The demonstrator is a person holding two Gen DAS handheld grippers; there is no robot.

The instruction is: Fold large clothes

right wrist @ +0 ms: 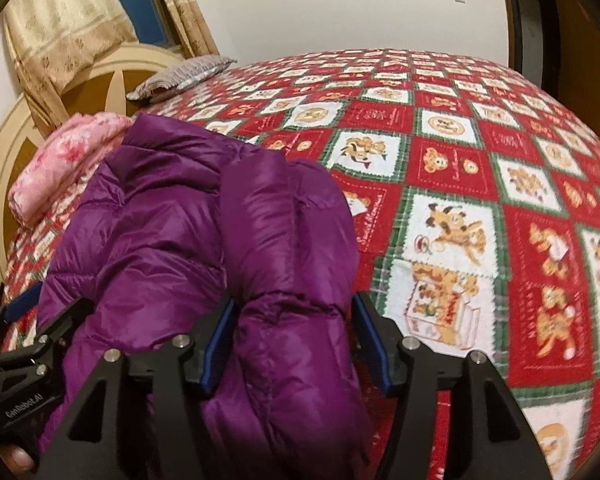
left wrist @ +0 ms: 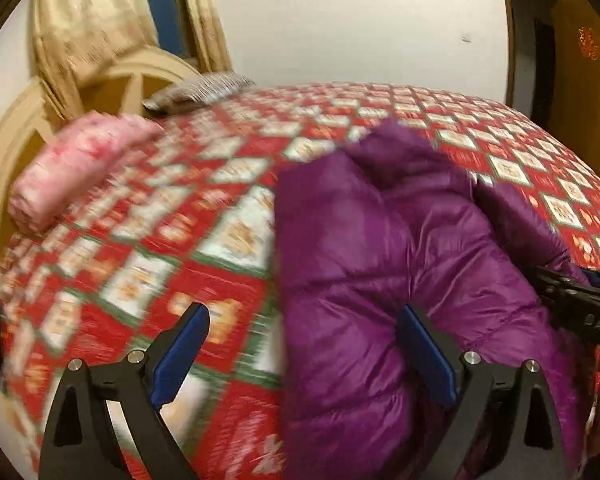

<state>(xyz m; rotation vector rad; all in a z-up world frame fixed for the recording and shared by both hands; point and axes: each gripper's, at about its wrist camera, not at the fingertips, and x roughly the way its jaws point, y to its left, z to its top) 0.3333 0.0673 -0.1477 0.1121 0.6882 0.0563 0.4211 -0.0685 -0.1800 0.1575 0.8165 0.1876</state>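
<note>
Left gripper (left wrist: 303, 354): its blue-padded fingers (left wrist: 180, 354) are standing wide apart, pinching nothing. The left finger is hanging over the red patchwork quilt (left wrist: 188, 216); the right finger is lying against the edge of the purple down jacket (left wrist: 380, 248), though whether it is truly touching cannot be told. This view is blurring heavily on its left half.

Purple down jacket (right wrist: 172, 232): it is lying bunched on the quilt near the bed's near edge, partly doubled over itself. Its lower portion is running out of frame in both views.

Right gripper (right wrist: 296, 344): its fingers (right wrist: 374, 344) are spread around a puffy fold of the jacket, which is filling the gap between them. Both pads are sitting against the fabric, but a firm pinch cannot be confirmed.

Pink folded blanket (left wrist: 72, 176): it is resting at the quilt's left side beside the headboard (right wrist: 4, 184); in the right wrist view the jacket is hiding part of it.

Grey pillow (right wrist: 184, 74): it is lying at the far left corner, below the curtain (right wrist: 60, 28).
</note>
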